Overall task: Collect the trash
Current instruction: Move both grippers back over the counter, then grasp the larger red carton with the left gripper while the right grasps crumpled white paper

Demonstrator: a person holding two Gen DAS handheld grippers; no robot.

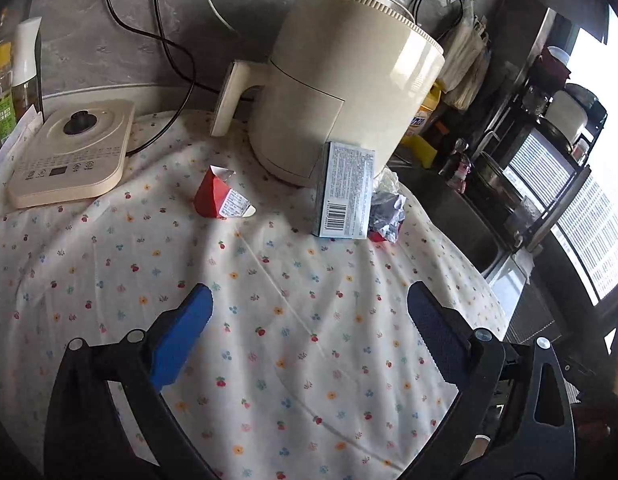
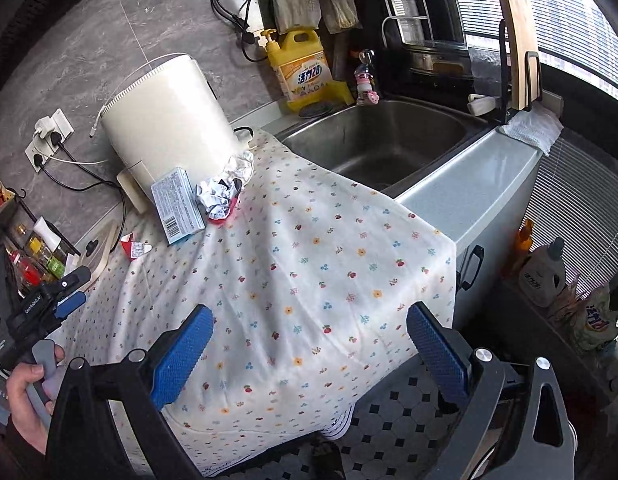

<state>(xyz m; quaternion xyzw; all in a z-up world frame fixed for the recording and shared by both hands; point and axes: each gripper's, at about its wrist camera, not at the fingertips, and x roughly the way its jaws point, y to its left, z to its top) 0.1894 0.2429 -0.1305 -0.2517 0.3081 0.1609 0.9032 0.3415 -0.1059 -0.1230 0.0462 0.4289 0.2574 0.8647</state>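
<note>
On the flowered cloth [image 1: 269, 280] lie three pieces of trash: a small red carton [image 1: 221, 198], a pale blue box [image 1: 345, 190] with a barcode leaning on the cream appliance, and a crumpled silver wrapper [image 1: 387, 210] to its right. They also show in the right wrist view: the carton [image 2: 133, 248], the box [image 2: 177, 206], the wrapper [image 2: 221, 196]. My left gripper [image 1: 309, 320] is open and empty, well short of the trash. My right gripper [image 2: 309, 336] is open and empty over the cloth's near edge. The left gripper also shows in the right wrist view [image 2: 69, 300].
A cream air fryer [image 1: 341, 84] stands behind the trash, a cream kettle base [image 1: 69, 152] at left with cables. A steel sink [image 2: 381, 140] lies right of the cloth, a yellow detergent jug [image 2: 305, 72] behind it. Bottles [image 2: 33, 256] stand at far left.
</note>
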